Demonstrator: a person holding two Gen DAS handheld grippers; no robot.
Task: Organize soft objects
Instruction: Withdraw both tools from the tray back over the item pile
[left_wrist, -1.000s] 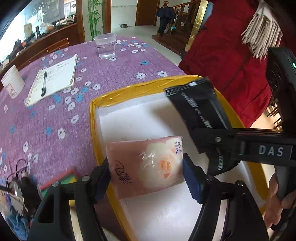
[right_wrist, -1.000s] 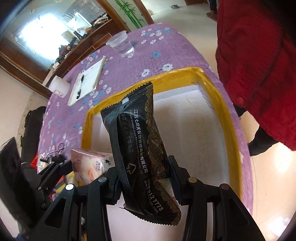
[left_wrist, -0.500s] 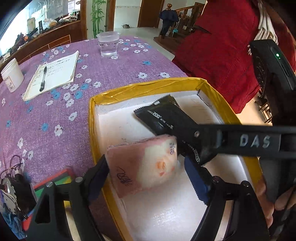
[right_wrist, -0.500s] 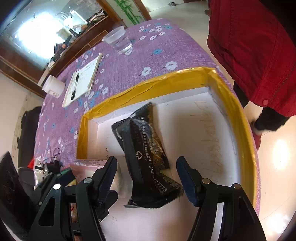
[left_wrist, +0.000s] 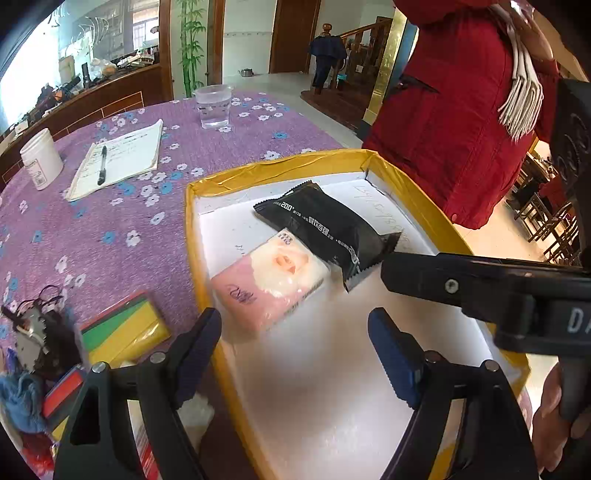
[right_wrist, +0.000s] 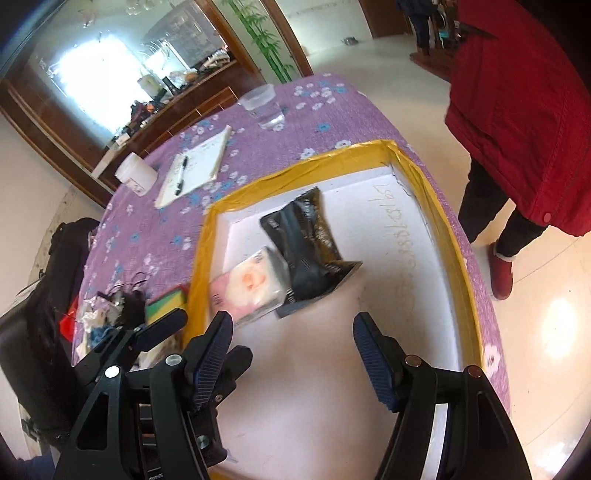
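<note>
Pink tissue pack and black sachet lie touching near the yellow-rimmed tray's left edge; left gripper and right gripper both spread, empty.

The black packet carries the white number "200" with a small degree-like mark, then a line of Chinese characters too small to read. The pink tissue pack has a dark handwritten scribble at one end and small blue print at the other, both illegible. The right gripper's arm shows "DA", cut by the edge. Handwritten digits on the tray floor cannot be read surely
</note>
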